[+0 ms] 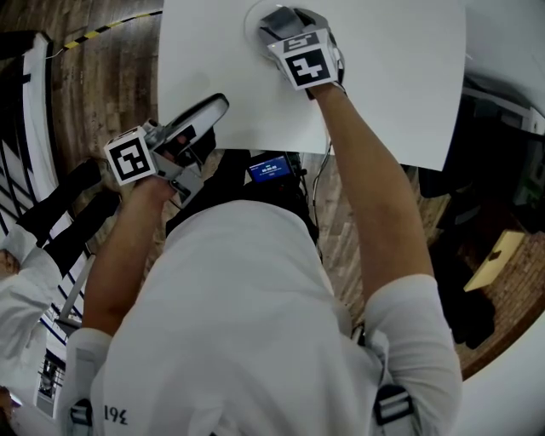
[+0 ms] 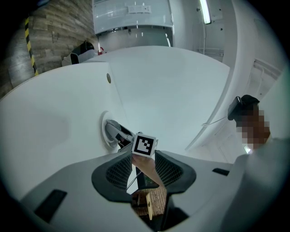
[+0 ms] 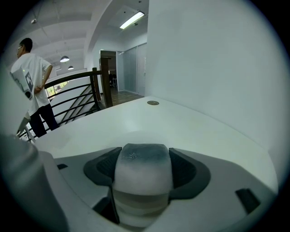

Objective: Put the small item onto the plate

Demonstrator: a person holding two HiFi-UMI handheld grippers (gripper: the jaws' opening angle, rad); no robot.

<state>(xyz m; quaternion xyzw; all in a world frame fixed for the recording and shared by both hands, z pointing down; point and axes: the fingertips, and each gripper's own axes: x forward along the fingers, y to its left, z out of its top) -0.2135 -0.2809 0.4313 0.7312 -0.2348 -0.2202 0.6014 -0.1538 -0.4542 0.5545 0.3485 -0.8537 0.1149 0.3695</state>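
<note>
The small item (image 3: 142, 172) is a rounded white block with a dark bluish-grey top. My right gripper (image 3: 144, 161) is shut on it, pads pressed to both sides. In the head view that right gripper (image 1: 288, 24) sits over the white plate (image 1: 254, 19) at the far edge of the white table (image 1: 383, 77); the item is hidden there. From the left gripper view, the plate (image 2: 105, 136) shows with the right gripper (image 2: 117, 131) resting in it. My left gripper (image 1: 207, 117) hovers at the table's near left edge. Its jaws (image 2: 146, 170) stand slightly apart with nothing between them.
A small round metal insert (image 3: 153, 103) is set in the table beyond the plate. A person (image 3: 31, 77) stands by a dark railing (image 3: 86, 97). Another person (image 1: 25, 281) stands at my left. A device with a blue screen (image 1: 270, 168) sits below the table's near edge.
</note>
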